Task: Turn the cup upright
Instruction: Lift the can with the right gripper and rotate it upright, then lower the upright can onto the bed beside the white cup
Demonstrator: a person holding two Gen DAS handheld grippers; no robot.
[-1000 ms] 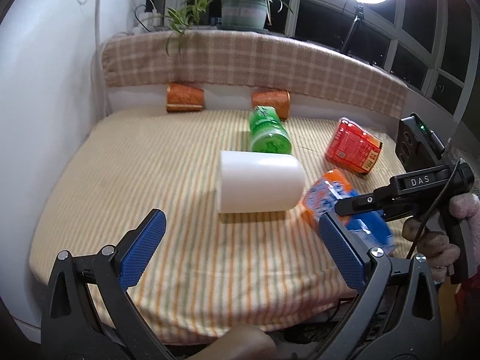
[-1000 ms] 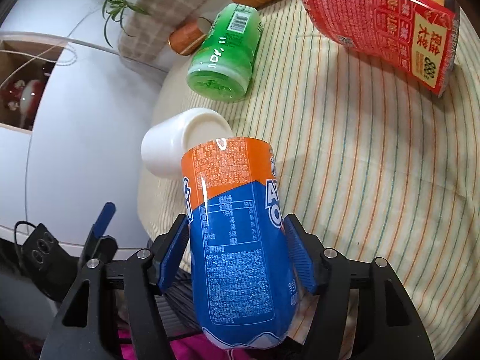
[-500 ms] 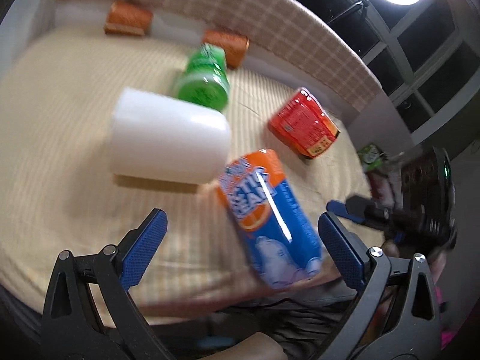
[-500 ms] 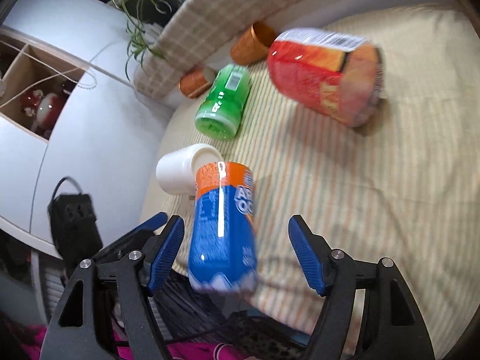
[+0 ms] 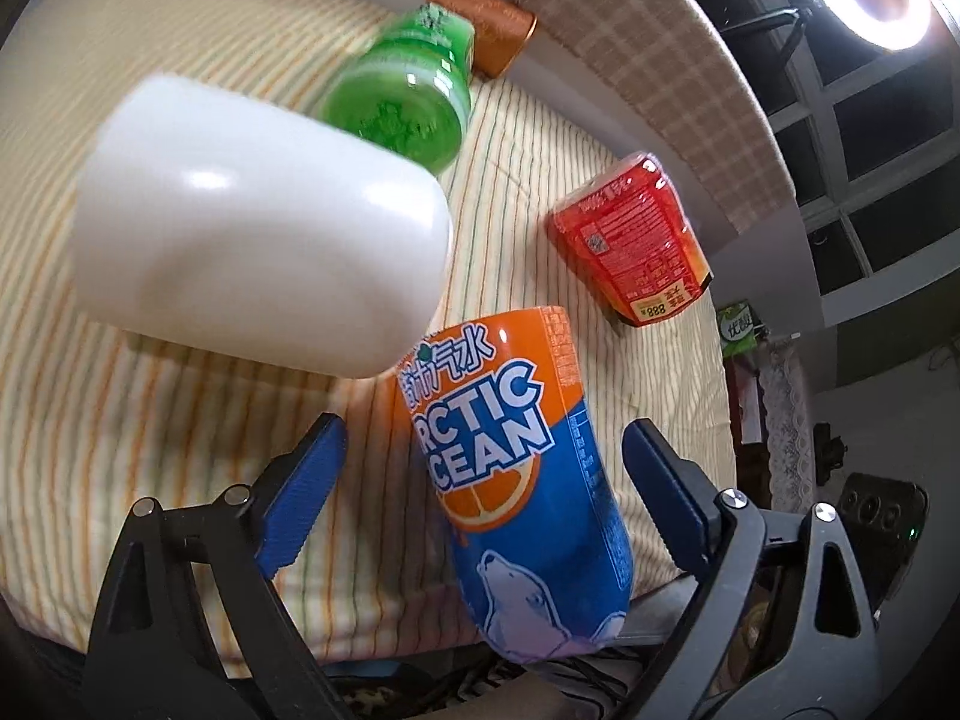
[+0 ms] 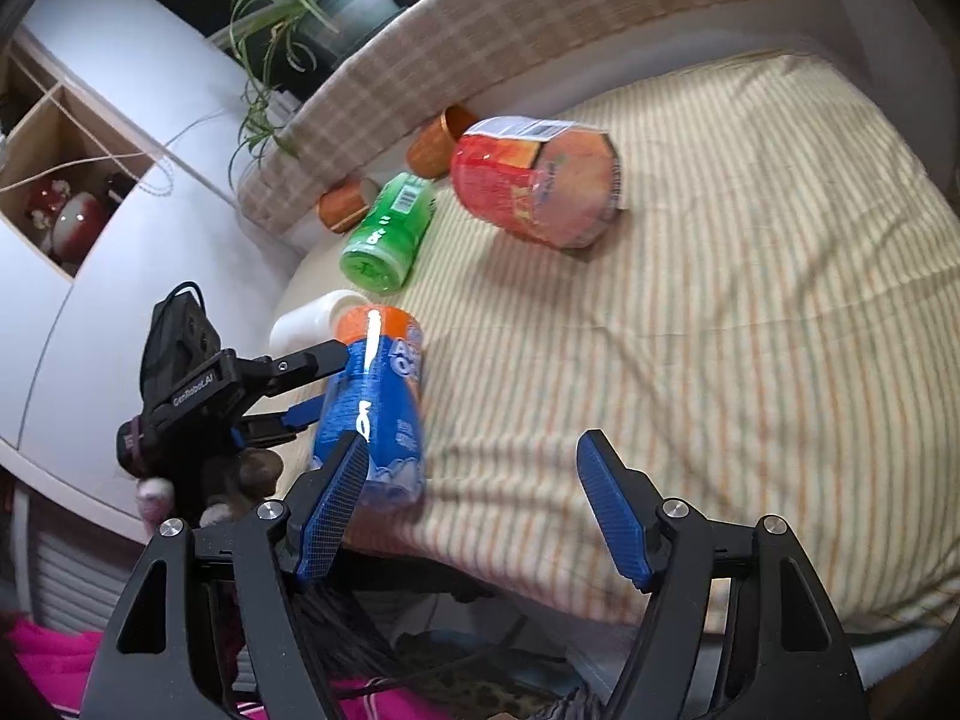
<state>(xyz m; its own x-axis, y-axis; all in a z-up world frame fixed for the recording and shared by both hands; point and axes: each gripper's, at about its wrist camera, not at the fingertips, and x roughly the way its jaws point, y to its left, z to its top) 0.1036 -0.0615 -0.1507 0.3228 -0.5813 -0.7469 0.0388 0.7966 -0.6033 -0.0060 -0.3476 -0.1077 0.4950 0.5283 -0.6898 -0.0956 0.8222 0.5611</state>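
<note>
Here the blue-and-orange cup (image 5: 522, 480) lies on its side at the near edge of the worktop (image 6: 750, 300), its orange end touching the white cup (image 5: 252, 228). Its label reads "ARCTIC OCEAN" above a polar bear. The left gripper (image 5: 483, 483) straddles it, jaws open, pads apart from its wall. The right gripper (image 6: 471, 504) hangs just right of it, jaws open and holding nothing.

Left gripper (image 5: 480, 480) jaws wide apart flanking blue-orange cup (image 5: 522, 480) lying on striped bench (image 5: 150, 420); white cup (image 5: 258, 240) beside it.
</note>
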